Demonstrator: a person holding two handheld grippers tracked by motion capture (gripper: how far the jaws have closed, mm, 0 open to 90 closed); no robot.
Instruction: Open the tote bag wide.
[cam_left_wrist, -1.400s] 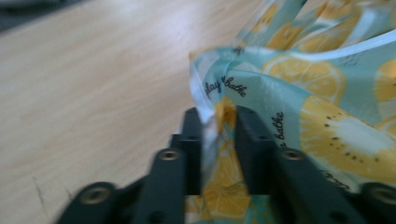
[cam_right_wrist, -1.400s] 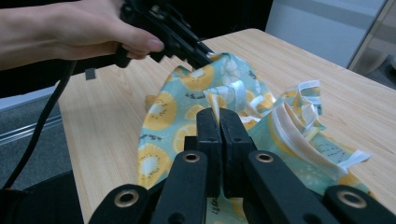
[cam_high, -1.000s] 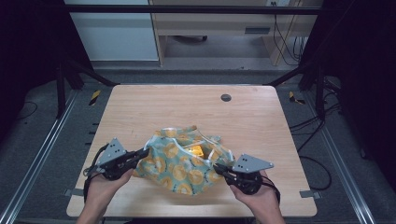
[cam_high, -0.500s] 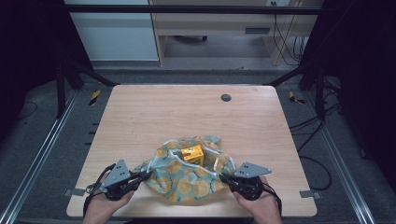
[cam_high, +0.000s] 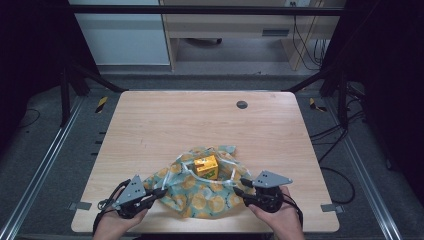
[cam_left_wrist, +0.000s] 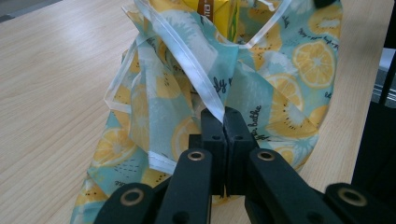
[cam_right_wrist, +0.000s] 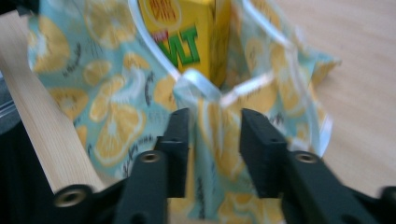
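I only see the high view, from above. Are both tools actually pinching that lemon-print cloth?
Observer: The left tool is: in its own view, its jaws are shut on a fold of the cloth.
Operator: And the right one?
Observer: The right tool has its jaws apart, with cloth between them.
Operator: What's the yellow thing inside?
Observer: A yellow carton with green letters, standing in the cloth.

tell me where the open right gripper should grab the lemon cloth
On the white hem fold standing up between its jaws, coming from the cloth's right edge as the right gripper points now. That hem is raised off the table, clear of the yellow carton.
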